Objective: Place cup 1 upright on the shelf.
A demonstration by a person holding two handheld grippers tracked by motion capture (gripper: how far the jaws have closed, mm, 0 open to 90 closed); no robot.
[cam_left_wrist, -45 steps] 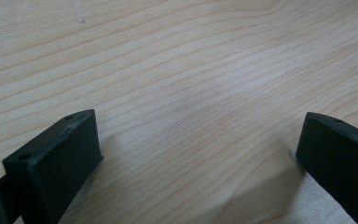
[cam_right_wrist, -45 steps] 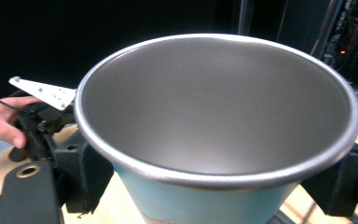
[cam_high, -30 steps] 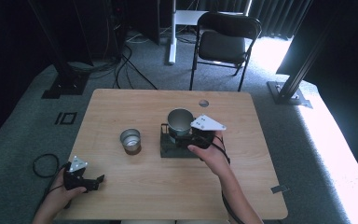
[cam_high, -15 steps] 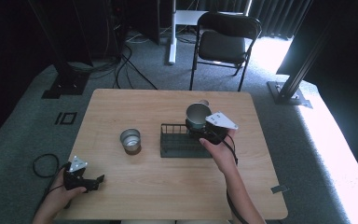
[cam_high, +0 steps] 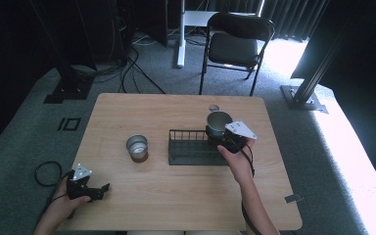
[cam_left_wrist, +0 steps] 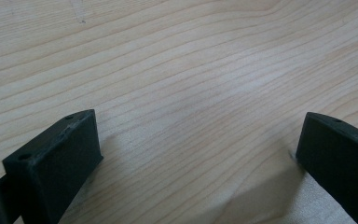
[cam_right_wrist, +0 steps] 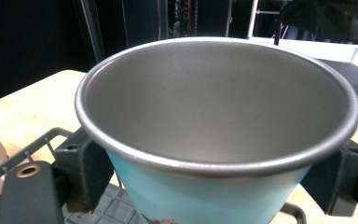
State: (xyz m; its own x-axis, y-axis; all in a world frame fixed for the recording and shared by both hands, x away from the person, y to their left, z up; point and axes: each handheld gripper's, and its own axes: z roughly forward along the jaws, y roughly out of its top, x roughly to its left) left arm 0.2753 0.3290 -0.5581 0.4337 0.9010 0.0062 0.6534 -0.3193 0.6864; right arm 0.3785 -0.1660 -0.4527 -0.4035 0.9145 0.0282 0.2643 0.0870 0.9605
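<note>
Grey carpet, a black folding chair (cam_high: 239,46) and dark stands lie beyond the pale wooden table (cam_high: 176,196). At the table's near left corner the left gripper (cam_high: 98,188) rests low in a hand, its jaws spread wide with nothing but bare wood grain between them. Well to the right of those fingers stands a small silver metal can (cam_high: 137,147), upright on the wood. Just right of it sits a black wire rack (cam_high: 191,147). Over the rack's right end the right gripper (cam_high: 220,137) clamps a light-blue metal cup with a bare steel inside (cam_right_wrist: 214,121), one jaw pressed on each side of the cup wall below its rim, the cup upright and empty.
</note>
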